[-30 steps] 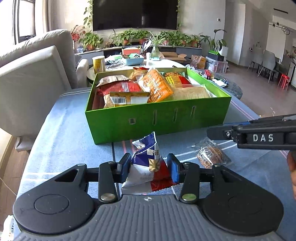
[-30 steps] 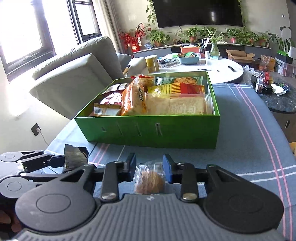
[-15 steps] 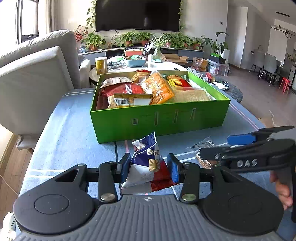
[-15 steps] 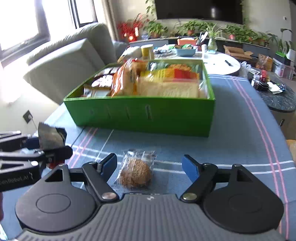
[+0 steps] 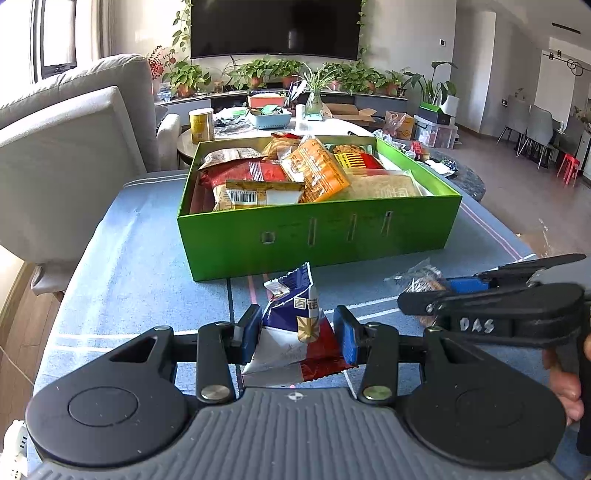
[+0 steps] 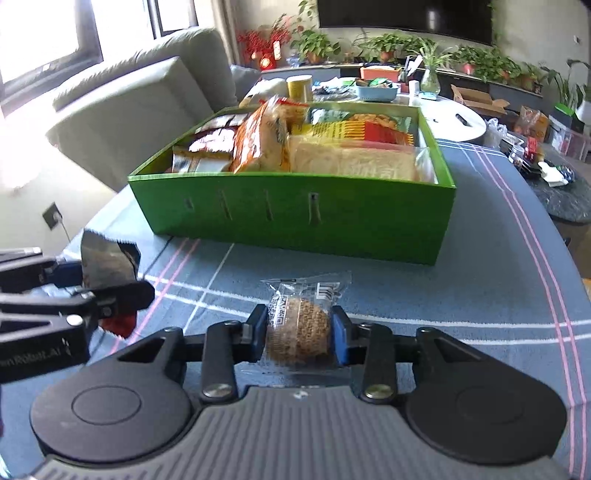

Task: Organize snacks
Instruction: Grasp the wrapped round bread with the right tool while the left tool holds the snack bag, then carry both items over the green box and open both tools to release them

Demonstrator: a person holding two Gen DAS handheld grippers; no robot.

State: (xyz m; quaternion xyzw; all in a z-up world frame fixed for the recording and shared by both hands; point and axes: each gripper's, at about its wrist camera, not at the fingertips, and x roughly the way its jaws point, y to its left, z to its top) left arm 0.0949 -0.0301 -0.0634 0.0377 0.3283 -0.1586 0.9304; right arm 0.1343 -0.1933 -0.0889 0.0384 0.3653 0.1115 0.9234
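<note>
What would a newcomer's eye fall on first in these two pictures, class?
The bright green cardboard box, packed with snack packets, sits mid-table on the blue striped cloth. Nearer, the left gripper clamps a blue-white-red foil packet, and the right gripper clamps a clear-wrapped round brown cake.

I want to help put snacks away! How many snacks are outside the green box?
2. The blue-and-red snack packet is clamped in the left gripper; the clear-wrapped round cake is clamped in the right gripper. Both are in front of the green box.

Home living room I work in: grey sofa (image 5: 74,147), wall-mounted TV (image 5: 275,27), row of potted plants (image 5: 280,72), dining chairs (image 5: 535,125) far right.
</note>
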